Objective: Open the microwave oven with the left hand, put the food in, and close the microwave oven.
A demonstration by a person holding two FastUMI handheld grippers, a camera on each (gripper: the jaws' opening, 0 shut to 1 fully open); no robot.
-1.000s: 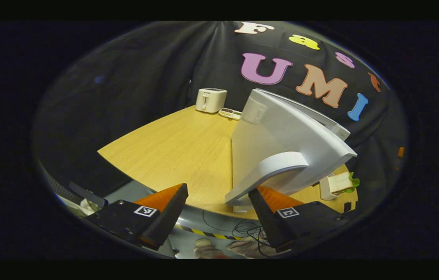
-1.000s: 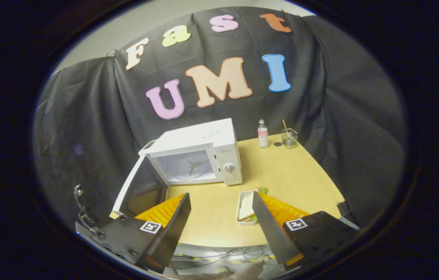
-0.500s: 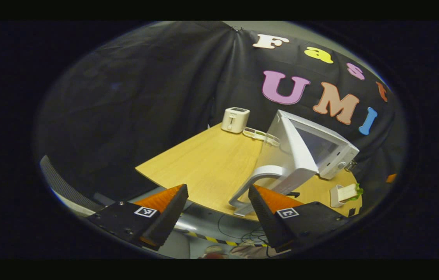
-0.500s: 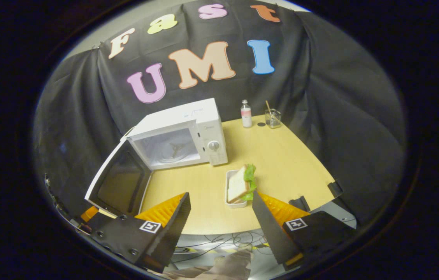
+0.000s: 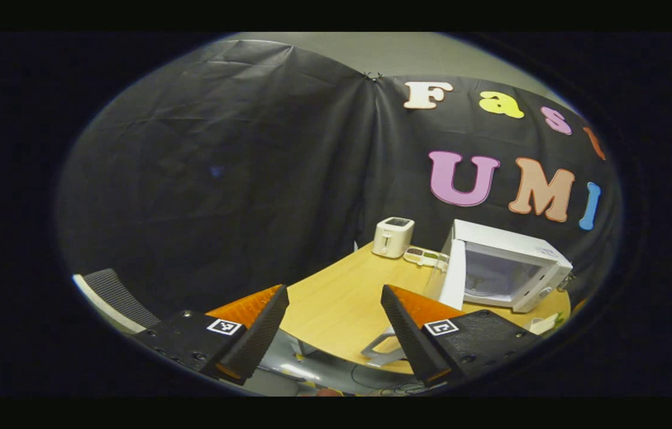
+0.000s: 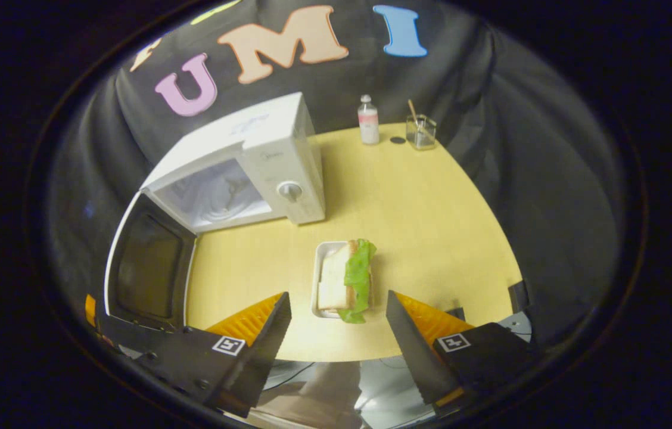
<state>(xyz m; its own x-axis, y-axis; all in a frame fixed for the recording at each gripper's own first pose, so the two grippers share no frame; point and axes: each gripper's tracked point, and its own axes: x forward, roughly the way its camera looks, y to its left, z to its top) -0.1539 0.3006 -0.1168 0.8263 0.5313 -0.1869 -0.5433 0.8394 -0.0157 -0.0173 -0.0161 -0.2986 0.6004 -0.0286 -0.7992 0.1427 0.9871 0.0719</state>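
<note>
We see the microwave (image 6: 235,167) door (image 6: 148,265) wide open at left, sandwich tray (image 6: 343,280) mid-frame on the bench (image 6: 431,220), right claw (image 6: 336,316) released just below it, left claw (image 5: 334,313) released, empty.

The table (image 6: 431,214) across the middle of the right gripper view looks like pale wood laminate, smooth with a faint grain; the microwave (image 6: 264,149) at upper left has a white, smooth, slightly glossy shell; its open door (image 6: 145,268) at lower left carries a dark, shiny window; the tray (image 6: 319,280) at lower centre looks like white plastic, the sandwich (image 6: 345,280) in it matt bread and crinkled lettuce; the bottle (image 6: 368,120) and glass (image 6: 420,131) at the top are clear; the toaster (image 5: 392,236) at centre right of the left gripper view is smooth white plastic.
</note>
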